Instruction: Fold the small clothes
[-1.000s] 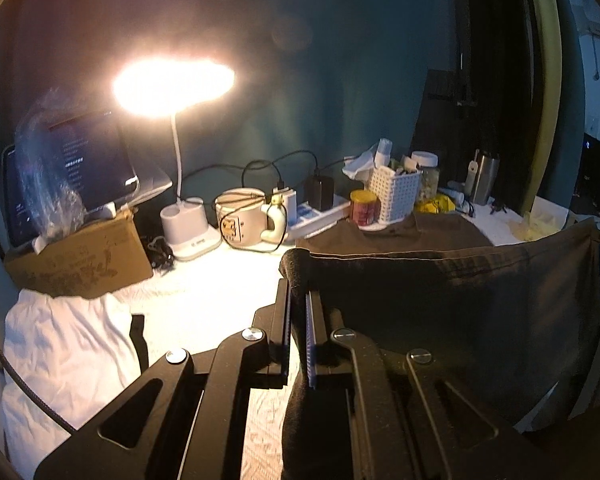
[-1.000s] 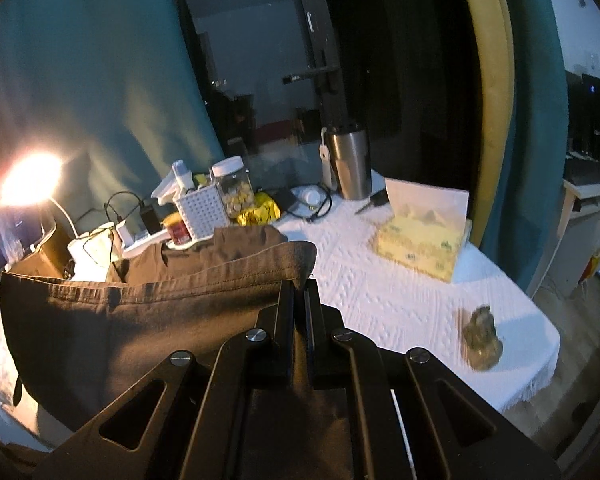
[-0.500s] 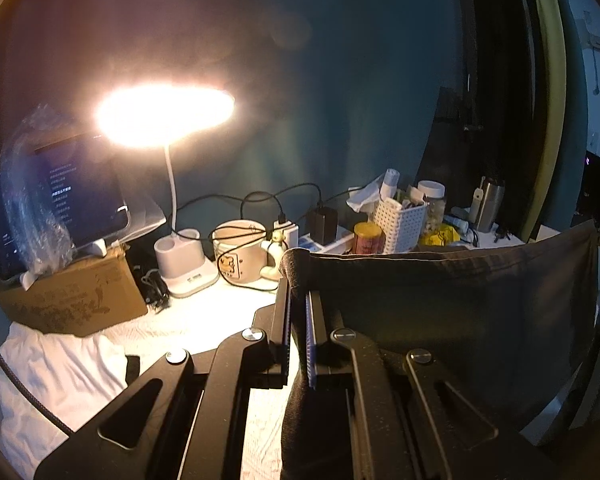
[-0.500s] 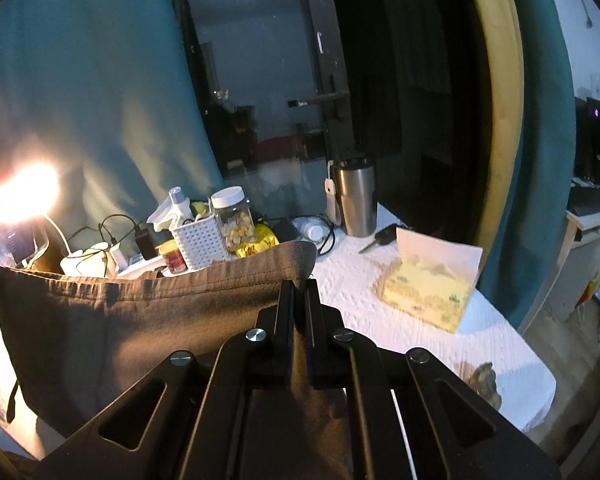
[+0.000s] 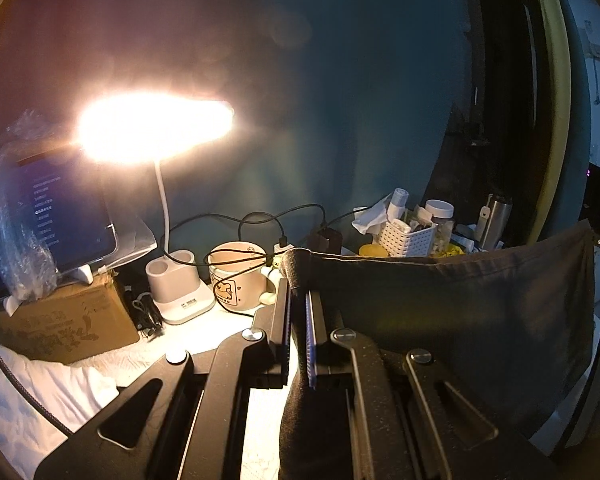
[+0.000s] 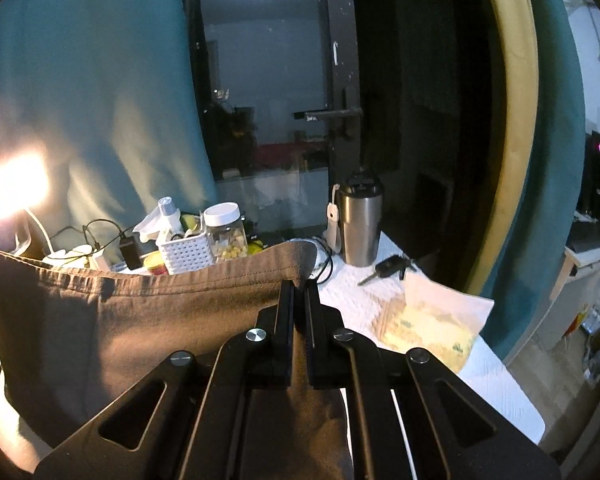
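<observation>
A brown garment hangs stretched between my two grippers, its hemmed top edge held taut and lifted off the white table. My left gripper is shut on the garment's left top corner. In the right wrist view the same brown garment spreads to the left, and my right gripper is shut on its right top corner. The cloth's lower part hangs out of sight below both grippers.
Behind the cloth stand a lit desk lamp, a cream mug, a white basket, a tablet on a cardboard box and white cloth. On the right are a steel tumbler, a car key and a tissue pack.
Both grippers have risen and pulled back with the brown garment. Its folded lower part, which lay on the table, is now lifted and the cloth hangs as one taut sheet.
</observation>
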`<state>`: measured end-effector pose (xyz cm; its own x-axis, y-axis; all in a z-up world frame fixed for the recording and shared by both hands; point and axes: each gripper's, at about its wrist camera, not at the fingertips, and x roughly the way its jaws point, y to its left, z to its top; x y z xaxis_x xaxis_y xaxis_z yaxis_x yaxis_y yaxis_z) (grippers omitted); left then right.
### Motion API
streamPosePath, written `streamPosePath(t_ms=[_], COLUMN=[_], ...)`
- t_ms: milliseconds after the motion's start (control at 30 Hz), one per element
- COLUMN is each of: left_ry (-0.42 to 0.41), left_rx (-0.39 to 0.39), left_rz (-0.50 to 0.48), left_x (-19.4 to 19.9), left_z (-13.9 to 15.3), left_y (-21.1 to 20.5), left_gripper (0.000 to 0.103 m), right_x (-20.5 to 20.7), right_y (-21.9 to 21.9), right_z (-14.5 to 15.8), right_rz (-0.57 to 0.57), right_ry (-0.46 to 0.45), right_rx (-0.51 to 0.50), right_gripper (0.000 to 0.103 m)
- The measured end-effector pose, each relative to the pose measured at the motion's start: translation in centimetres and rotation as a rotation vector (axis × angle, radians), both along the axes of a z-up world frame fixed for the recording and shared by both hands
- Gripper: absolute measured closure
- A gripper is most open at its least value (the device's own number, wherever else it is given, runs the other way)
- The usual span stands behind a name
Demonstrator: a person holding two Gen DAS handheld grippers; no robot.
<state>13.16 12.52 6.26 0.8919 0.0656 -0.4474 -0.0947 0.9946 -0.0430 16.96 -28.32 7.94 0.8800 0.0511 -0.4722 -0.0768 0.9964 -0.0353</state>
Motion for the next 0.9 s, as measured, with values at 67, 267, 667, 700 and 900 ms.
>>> streamPosePath(t_ms=[67,267,667,700,900], left_ry=[0.002,0.005,0.042,0.054,0.109], left_rx=[0.016,0.064,0.142,0.146,0.160], left_rz=[0.005,0.001,0.050,0.057,0.085], left_x=[0.5,2.4,8.3,8.9,11.8], left_z=[0.0,-0.1,-2.5,-2.9,-4.8], left_y=[0.0,-0.4,0.5,0.6,0.9], left_gripper=[0.098,0.098,0.098,0.098,0.098], right_x=[0.8,3.9,12.1,12.8,17.1], right_y=[0.3,1.0,2.9,3.0,3.3], right_z=[0.1,-0.5,-4.0,-4.5,-7.2], right_rz=[-0.004,0.015,0.063,0.067,0.083], right_ry=[-0.012,-0.010,0.056,0.064,0.112], right_rx=[-0.016,-0.013,-0.041,-0.040,-0.033], right_gripper=[0.097,0.097,0.097,0.097,0.097])
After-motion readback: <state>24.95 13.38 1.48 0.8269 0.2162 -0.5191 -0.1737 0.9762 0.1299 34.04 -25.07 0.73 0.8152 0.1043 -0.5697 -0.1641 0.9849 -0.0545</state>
